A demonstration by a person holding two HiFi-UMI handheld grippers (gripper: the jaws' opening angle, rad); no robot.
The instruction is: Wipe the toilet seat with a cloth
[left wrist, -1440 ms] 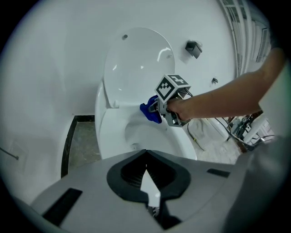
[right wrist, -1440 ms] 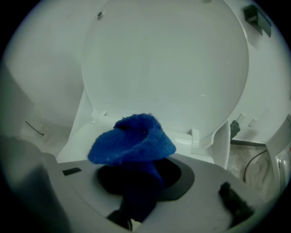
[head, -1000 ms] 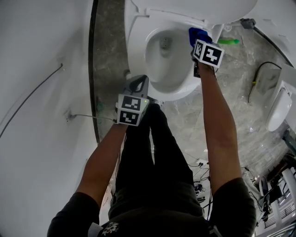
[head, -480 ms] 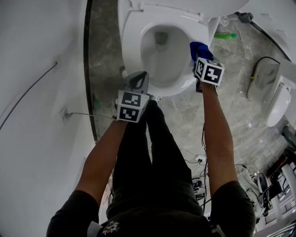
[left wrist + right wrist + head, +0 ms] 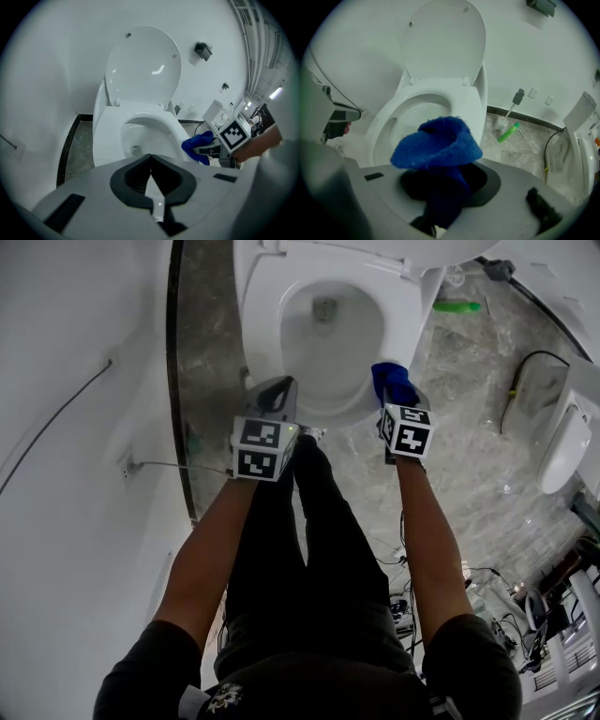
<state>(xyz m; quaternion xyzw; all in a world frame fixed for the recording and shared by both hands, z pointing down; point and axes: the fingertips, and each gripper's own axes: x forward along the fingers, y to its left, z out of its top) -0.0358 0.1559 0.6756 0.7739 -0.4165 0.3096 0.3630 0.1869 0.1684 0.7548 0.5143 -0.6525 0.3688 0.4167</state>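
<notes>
Marble floor (image 5: 450, 427) surrounds toilet bowl (image 5: 328, 334); tool (image 5: 394, 401) grips cloth (image 5: 436, 145).

Location type: a bathroom. Indicators: a white ceramic toilet (image 5: 262, 315) with its oval white lid (image 5: 440, 42) raised against the far white wall (image 5: 56, 56). To the right of the toilet, a white toilet brush in its holder (image 5: 506, 119) and a green plastic bottle (image 5: 508, 132) sit on the grey marble-patterned tile floor (image 5: 469, 427).

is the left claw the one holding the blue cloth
No, the left claw is shut with nothing in it, while the blue cloth is gripped in the right claw.
</notes>
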